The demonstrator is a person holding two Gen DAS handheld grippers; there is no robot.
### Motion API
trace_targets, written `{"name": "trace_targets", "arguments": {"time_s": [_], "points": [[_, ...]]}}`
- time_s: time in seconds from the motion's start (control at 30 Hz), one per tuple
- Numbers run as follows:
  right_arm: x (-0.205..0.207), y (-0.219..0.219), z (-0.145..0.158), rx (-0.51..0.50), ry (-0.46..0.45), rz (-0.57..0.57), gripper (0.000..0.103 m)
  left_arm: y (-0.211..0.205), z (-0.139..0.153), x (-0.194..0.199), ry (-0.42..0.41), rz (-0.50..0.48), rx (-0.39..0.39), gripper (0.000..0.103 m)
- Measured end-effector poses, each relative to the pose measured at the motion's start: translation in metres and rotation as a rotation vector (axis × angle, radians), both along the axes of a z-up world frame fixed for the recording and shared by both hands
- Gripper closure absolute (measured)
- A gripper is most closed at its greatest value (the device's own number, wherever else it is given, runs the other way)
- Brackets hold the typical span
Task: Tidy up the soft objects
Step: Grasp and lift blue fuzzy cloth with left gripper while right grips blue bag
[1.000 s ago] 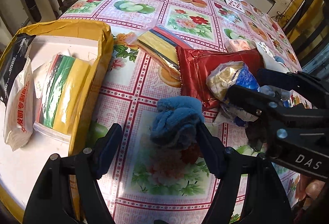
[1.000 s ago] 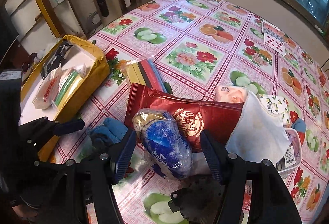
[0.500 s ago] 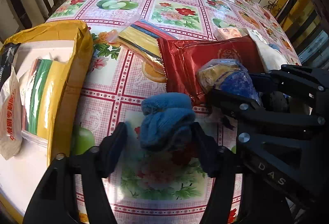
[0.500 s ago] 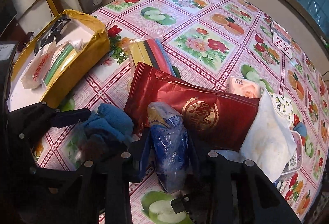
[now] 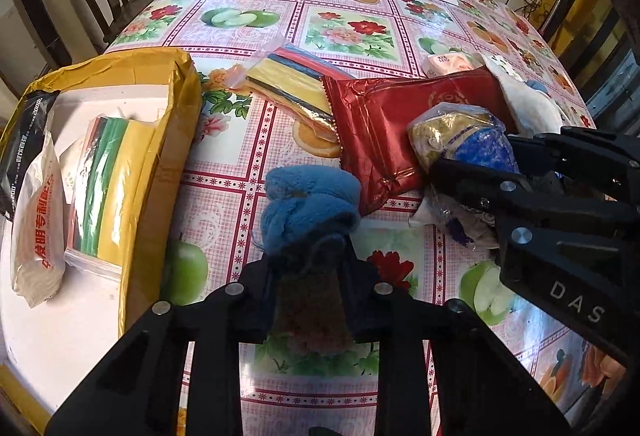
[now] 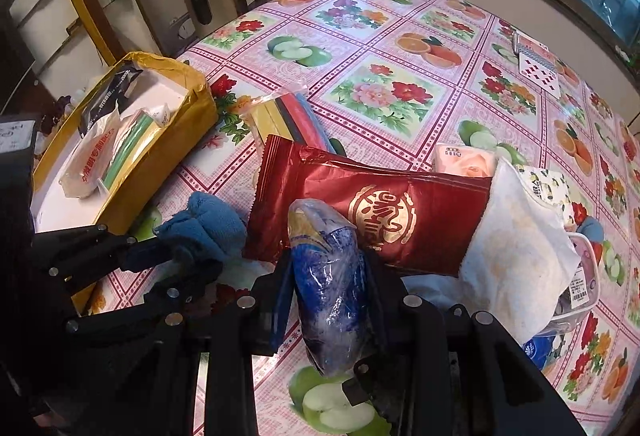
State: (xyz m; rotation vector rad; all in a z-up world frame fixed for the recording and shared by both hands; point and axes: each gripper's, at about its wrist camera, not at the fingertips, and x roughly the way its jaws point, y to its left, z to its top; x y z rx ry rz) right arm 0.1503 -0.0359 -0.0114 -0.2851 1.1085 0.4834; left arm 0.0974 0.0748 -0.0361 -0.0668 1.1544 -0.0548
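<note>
Left gripper (image 5: 308, 276) clamped tight on one blue sock (image 5: 308, 208), bundle at table (image 5: 344, 12) centre-bottom. Right gripper (image 6: 326, 292) closed snug around one blue bag (image 6: 332, 288), at 3 o'clock of the sock. One red pouch (image 6: 372, 216) behind both, at 12 o'clock of the bag. One white pack (image 6: 516, 256) at 3 o'clock of the pouch. Two striped cloth packs: one on the table (image 5: 288, 80), one in the single yellow box (image 5: 168, 140) at 9 o'clock. One white bag (image 5: 36, 224) in the box too.
</note>
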Motion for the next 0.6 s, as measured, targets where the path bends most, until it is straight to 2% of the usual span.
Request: {"name": "trace_targets", "arguments": {"time_s": [0.37, 0.6], "points": [[-0.011, 0.005, 0.02, 0.053, -0.023, -0.007, 0.069, 0.008, 0.038, -0.016, -0.081, 0.005, 0.002, 0.079], [-0.025, 0.036, 0.051, 0.119, -0.058, 0.033, 0.069, 0.052, 0.07, -0.028, -0.125, 0.056, 0.017, 0.079]]}}
